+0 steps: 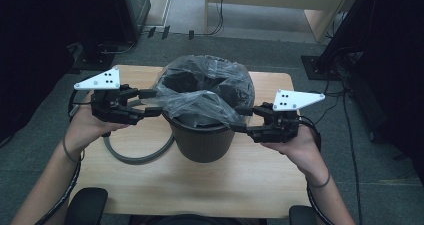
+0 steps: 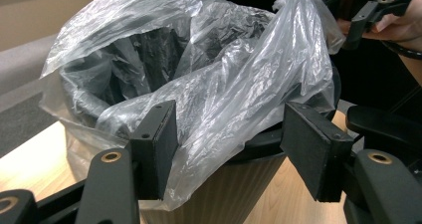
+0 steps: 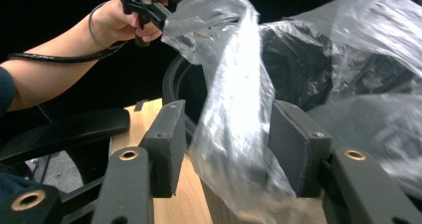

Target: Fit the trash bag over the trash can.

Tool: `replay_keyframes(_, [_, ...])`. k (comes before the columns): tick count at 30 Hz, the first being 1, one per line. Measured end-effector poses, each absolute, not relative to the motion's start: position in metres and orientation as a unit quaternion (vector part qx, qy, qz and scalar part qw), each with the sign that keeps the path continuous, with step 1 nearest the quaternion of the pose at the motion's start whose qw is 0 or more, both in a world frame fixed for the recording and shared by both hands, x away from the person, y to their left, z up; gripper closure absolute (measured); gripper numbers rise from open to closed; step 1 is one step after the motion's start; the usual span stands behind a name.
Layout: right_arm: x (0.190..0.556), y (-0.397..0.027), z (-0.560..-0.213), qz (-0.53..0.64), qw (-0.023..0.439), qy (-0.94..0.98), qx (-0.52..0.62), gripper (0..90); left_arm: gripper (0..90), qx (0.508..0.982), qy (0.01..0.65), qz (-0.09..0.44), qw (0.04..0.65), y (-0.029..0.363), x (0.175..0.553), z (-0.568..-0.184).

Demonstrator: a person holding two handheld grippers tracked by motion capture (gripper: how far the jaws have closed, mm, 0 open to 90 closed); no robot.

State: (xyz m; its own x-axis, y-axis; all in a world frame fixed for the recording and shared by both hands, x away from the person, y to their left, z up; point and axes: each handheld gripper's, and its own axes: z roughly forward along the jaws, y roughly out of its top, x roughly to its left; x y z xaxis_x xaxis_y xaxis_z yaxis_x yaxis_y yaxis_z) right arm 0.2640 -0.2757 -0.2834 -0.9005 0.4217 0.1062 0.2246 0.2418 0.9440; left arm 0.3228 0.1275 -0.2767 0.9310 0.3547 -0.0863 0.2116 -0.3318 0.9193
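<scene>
the bin (image 1: 202, 137) stands mid-table (image 1: 250, 180) with the clear plastic bag (image 1: 200, 102) draped loosely over its rim, seemingly being fitted as a liner; the left gripper (image 1: 152, 101) sits at one side of the rim and the right gripper (image 1: 241, 119) at the other, likely so the film can be worked down evenly; both have jaws spread, bag film hanging loose between the pads (image 2: 161, 144) without being pinched; a grey ring (image 1: 135, 155) lies beside the bin.

Left gripper (image 2: 229, 149): jaws apart, bag film between them, the left pad touching it
Bag (image 2: 199, 74): clear, crumpled, lining the bin (image 2: 234, 189)
Table (image 2: 35, 159): wooden, under the bin
Right gripper (image 2: 368, 10): far right, in a hand (image 2: 403, 27)
</scene>
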Motion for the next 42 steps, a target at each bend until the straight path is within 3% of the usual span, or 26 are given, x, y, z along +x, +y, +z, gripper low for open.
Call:
replay_keyframes(3, [0.264, -0.267, -0.284, 0.568, 0.099, 0.791, 0.205, 56.4, 45.4, 0.816, 0.174, 0.063, 0.547, 0.124, 0.320, -0.279])
replay_keyframes(6, [0.261, -0.263, -0.285, 0.568, 0.095, 0.791, 0.206, 78.9, 60.6, 0.816, 0.172, 0.074, 0.547, 0.124, 0.314, -0.281])
replay_keyframes(8, [0.258, -0.263, -0.284, 0.566, 0.094, 0.794, 0.200, 87.3, 67.3, 0.817, 0.173, 0.071, 0.545, 0.125, 0.311, -0.281])
replay_keyframes(10, [0.255, -0.262, -0.283, 0.563, 0.088, 0.798, 0.194, 89.9, 73.8, 0.819, 0.173, 0.066, 0.543, 0.125, 0.309, -0.281])
replay_keyframes(14, [0.250, -0.261, -0.284, 0.550, 0.078, 0.812, 0.178, 90.0, 84.0, 0.830, 0.171, 0.050, 0.529, 0.125, 0.305, -0.285])
replay_keyframes(18, [0.249, -0.257, -0.291, 0.540, 0.068, 0.822, 0.169, 90.0, 87.8, 0.835, 0.172, 0.038, 0.521, 0.123, 0.304, -0.291])
replay_keyframes(33, [0.259, -0.246, -0.326, 0.496, 0.040, 0.850, 0.172, 90.0, 89.5, 0.854, 0.163, 0.023, 0.494, 0.120, 0.303, -0.319])
replay_keyframes(42, [0.266, -0.251, -0.347, 0.473, 0.038, 0.858, 0.194, 90.0, 87.9, 0.859, 0.203, 0.022, 0.470, 0.124, 0.316, -0.340])
